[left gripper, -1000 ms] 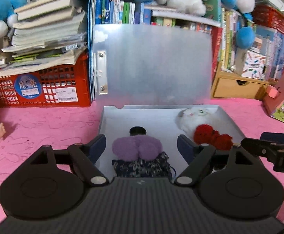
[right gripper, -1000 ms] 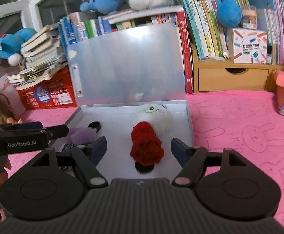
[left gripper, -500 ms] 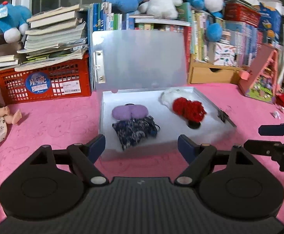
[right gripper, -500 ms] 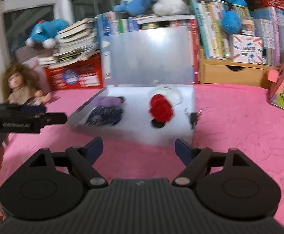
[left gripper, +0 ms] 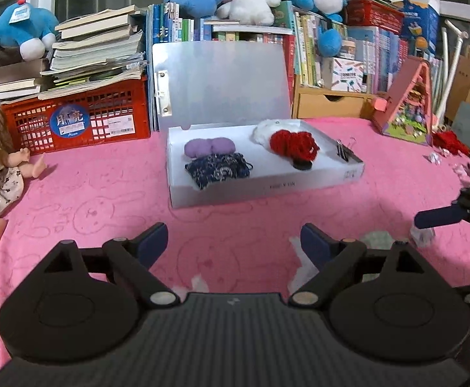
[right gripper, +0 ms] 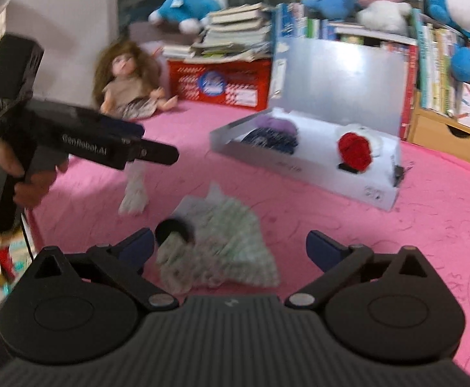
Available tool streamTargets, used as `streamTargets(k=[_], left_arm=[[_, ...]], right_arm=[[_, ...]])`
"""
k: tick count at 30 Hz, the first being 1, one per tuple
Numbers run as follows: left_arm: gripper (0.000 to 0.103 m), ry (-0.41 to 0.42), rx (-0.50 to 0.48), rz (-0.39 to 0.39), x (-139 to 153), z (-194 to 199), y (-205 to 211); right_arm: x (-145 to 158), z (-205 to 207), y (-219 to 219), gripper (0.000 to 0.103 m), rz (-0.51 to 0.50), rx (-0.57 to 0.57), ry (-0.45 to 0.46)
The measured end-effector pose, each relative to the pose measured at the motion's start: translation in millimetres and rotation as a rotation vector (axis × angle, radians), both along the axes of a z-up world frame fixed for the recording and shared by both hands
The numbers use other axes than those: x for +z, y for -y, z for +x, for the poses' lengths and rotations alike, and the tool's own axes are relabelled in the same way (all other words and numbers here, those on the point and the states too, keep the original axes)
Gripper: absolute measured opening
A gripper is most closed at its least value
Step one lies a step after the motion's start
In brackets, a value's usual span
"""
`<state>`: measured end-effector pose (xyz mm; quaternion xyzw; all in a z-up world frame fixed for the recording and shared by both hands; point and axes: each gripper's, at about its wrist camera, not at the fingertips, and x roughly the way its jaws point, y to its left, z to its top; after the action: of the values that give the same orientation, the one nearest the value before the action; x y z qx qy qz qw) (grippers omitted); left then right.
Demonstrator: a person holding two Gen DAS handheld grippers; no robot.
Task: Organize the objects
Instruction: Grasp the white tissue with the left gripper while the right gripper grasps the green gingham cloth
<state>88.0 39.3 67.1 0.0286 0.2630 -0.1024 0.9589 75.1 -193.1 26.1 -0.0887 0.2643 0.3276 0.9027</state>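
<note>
Both my grippers' jaws have just been opening and hold nothing: left gripper (left gripper: pixel 231 242) faces the white box (left gripper: pixel 267 187), right gripper (right gripper: pixel 230 245) frames what looks like a blurred green cloth (right gripper: pixel 222 242), probably the next item to box.

Even indoor light is being cast from above; soft shadows are being thrown beneath the white box (left gripper: pixel 267 190); the left-wrist view is being rendered sharply; the right-wrist view is being smeared by motion blur; straight edges are being bent at the fisheye margins; corners are being darkened.
</note>
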Motion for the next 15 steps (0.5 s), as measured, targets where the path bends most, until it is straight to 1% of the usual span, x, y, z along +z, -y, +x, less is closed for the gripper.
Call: streamTargets(k=[3, 6, 11, 15], left_arm=[[0.092, 0.023, 0.023, 0.008, -6.0, -17.0, -0.6], [0.092, 0.034, 0.017, 0.003, -12.7, -31.7, -1.9], [0.092, 0.041, 0.018, 0.045, -24.6, -43.4, -0.2], [0.092, 0.007, 0.024, 0.047, -34.6, -40.0, -3.4]], right_arm=[[-7.5, -6.6, -6.9, 0.103, -0.032, 0.021, 0.002], [-12.6, -8.3, -14.7, 0.103, -0.069, 0.03, 0.011], [-18.2, -10.6, -22.5, 0.093, -0.111, 0.028, 0.018], [-20.2, -9.8, -23.8, 0.089, -0.107, 0.012, 0.021]])
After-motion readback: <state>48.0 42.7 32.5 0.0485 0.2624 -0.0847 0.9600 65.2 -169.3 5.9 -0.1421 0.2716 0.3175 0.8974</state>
